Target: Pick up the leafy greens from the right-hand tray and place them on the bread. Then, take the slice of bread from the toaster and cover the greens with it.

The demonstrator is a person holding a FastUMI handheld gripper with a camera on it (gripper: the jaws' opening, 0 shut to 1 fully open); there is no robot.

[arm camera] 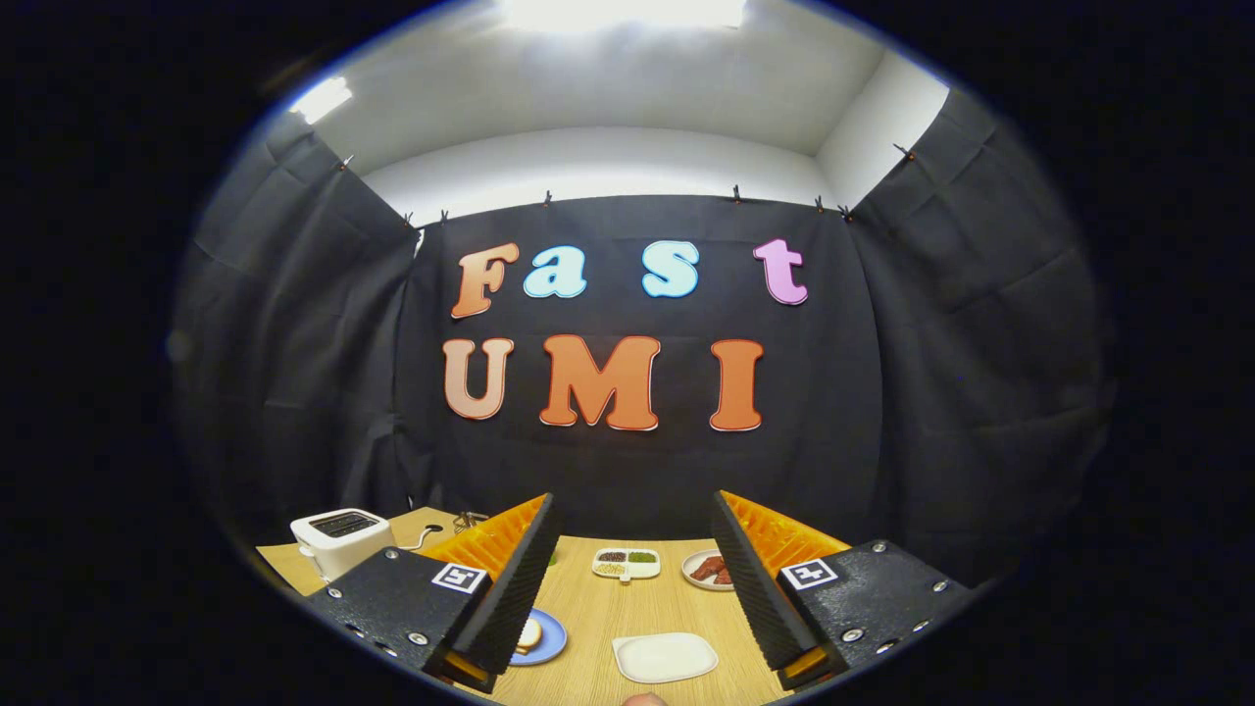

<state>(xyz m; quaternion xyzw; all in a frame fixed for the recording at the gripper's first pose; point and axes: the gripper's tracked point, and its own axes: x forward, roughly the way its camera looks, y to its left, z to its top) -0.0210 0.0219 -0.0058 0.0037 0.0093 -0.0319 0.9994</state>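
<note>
You are holding the gripper high and level above the pale wooden table, looking straight across it at the black cloth wall, with its two fingers spread wide apart and nothing between them. On the far left, beyond the left finger, stands the white two-slot toaster with a thin cable trailing off to its right; its slots read as dark from here, so you cannot tell whether a slice of bread sits inside. Near the left finger lies a round blue plate carrying a pale slice of bread — the finger hides most of both, so only the right part of each shows. Between the fingers, close to you, sits a white rounded-rectangular dish with a bare surface. Farther away, in the gap between the fingers, is a small white divided tray holding little portions, one green and others dark or pale; they are too small to name. Just right of it is a round white plate with reddish-brown pieces, its right side cut off by the right finger. A speck of green peeks out beside the left finger — too hidden to say whether it is the leafy greens.
</note>
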